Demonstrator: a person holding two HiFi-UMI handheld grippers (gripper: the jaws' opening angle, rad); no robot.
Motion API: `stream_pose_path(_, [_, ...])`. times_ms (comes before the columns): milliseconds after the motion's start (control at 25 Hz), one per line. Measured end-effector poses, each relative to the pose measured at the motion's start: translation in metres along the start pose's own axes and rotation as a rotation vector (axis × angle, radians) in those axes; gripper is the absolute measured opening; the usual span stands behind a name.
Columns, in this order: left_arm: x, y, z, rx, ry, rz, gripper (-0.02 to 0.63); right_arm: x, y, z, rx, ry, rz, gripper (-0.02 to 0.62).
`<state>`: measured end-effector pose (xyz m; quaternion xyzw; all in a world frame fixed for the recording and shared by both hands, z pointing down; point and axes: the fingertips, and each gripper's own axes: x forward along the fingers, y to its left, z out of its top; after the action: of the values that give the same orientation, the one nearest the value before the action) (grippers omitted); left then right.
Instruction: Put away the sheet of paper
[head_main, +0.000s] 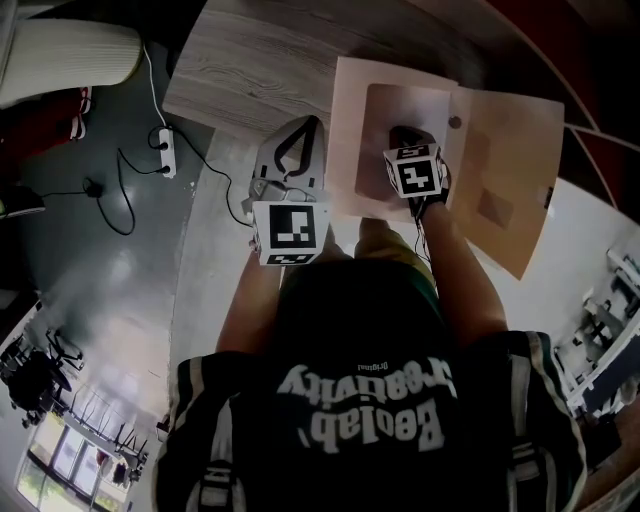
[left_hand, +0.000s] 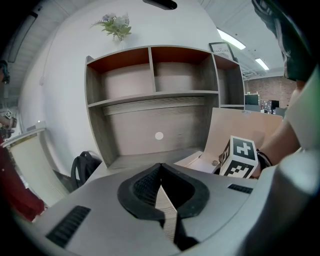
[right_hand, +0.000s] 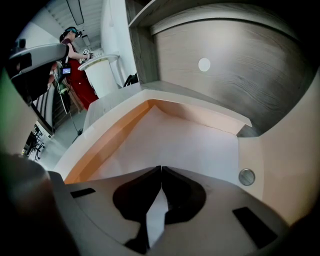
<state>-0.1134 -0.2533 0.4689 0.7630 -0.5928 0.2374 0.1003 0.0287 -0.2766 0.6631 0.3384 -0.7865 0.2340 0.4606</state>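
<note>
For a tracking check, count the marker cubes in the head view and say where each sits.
2. The left cube sits on the left gripper, beside the open folder; the right cube sits on the right gripper, above the folder. None seems hidden.

Both forearms reach toward twelve o'clock. The left gripper (head_main: 307, 124) and, at its three o'clock, the right gripper (head_main: 401, 131) have their jaws together.

The raised lid (head_main: 510, 190) of the case (head_main: 345, 140) blocks the right; the shelf unit (left_hand: 150, 100) walls the far side; the table (head_main: 250, 70) lies open at left.
</note>
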Motion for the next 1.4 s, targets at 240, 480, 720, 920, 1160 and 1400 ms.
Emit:
stream_pose_path(240, [-0.001,0.003,0.0,0.0,0.001,0.001,0.018,0.003,0.016,-0.001,0.026,0.027,0.03,0.035])
stream_pose_path(480, [0.0,0.005,0.001,0.006,0.0,-0.013,0.018,0.005,0.025,0.001,0.052,0.025,0.052,0.035])
stream_pose_path(720, [0.003,0.005,0.006,0.016,-0.008,-0.034,0.018,-0.008,0.017,0.002,0.042,0.001,0.012,0.035])
stream_pose_path(920, [0.007,0.004,0.011,0.028,-0.018,-0.057,0.018,-0.022,-0.005,-0.014,0.037,0.022,-0.039,0.035])
stream_pose_path(1160, [0.012,-0.003,0.016,0.049,-0.024,-0.096,0.018,-0.02,-0.007,-0.038,0.059,0.092,-0.055,0.035])
stream_pose_path(1400, [0.01,-0.009,0.021,0.072,-0.034,-0.134,0.018,-0.016,0.007,-0.034,0.084,0.099,-0.037,0.035])
